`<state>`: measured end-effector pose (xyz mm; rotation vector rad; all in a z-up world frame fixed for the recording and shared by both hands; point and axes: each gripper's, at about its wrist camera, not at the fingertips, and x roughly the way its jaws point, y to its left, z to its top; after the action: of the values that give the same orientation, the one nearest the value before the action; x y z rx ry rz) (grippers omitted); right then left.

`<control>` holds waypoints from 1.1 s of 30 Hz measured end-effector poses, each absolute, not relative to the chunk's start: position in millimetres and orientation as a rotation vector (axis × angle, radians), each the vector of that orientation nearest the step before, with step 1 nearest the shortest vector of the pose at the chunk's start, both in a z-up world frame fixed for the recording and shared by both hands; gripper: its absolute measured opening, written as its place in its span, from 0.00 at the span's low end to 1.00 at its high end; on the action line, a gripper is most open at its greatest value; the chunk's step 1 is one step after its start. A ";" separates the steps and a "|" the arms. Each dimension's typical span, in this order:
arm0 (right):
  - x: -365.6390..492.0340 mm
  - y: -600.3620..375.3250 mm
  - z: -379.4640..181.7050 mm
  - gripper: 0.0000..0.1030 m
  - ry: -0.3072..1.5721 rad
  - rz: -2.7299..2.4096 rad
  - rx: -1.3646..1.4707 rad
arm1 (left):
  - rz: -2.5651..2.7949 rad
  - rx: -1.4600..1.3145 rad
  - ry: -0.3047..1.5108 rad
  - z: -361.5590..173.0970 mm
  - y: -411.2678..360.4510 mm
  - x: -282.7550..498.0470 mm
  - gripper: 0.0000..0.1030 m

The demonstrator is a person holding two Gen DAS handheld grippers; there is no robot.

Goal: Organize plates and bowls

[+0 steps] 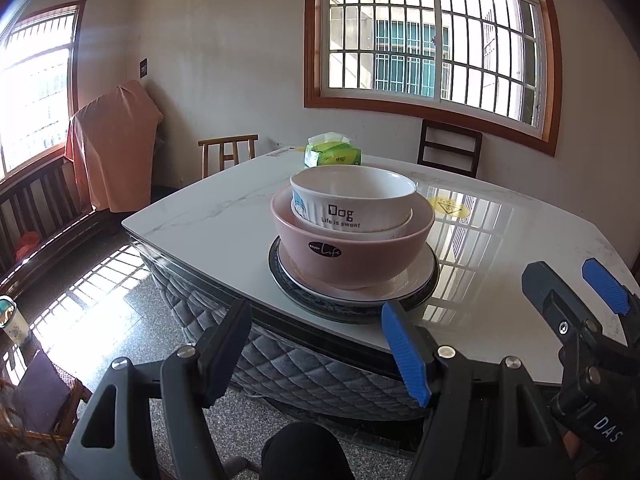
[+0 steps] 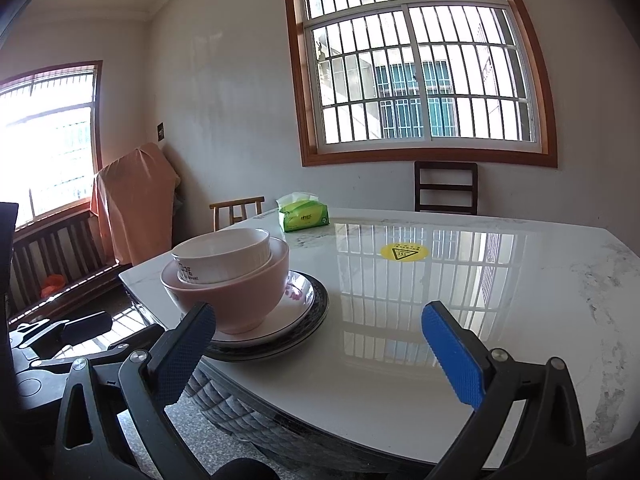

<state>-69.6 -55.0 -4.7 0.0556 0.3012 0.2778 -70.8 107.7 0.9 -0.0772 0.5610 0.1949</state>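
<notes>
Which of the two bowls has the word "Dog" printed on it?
The white bowl, nested inside the pink bowl; the pink one carries a dark oval "Enjoy Life" label instead.

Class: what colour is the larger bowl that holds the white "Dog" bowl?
Pink bowl, clearest in the left wrist view.

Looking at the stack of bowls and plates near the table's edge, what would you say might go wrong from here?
1. The stack sits close to the table edge; a nudge from the open left tool could push the dark-rimmed plate off.
2. The white bowl stands tall in the pink bowl, so lifting the lower one might tip it out.
3. The glossy tabletop may let plates slide.
</notes>
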 end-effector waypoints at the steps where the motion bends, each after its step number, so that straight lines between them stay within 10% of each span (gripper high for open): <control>1: -69.7 -54.7 -4.5 0.99 0.301 0.278 0.054 | 0.194 -0.074 0.558 1.1 107.1 -72.0 0.67; 33: -75.5 -51.7 -3.4 0.99 0.304 0.272 0.023 | 0.201 -0.077 0.584 -3.0 109.8 -68.4 0.67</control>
<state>-75.5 -51.7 -3.4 0.0226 0.3043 0.2717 -68.4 109.8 -3.0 -0.0775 0.5839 0.2005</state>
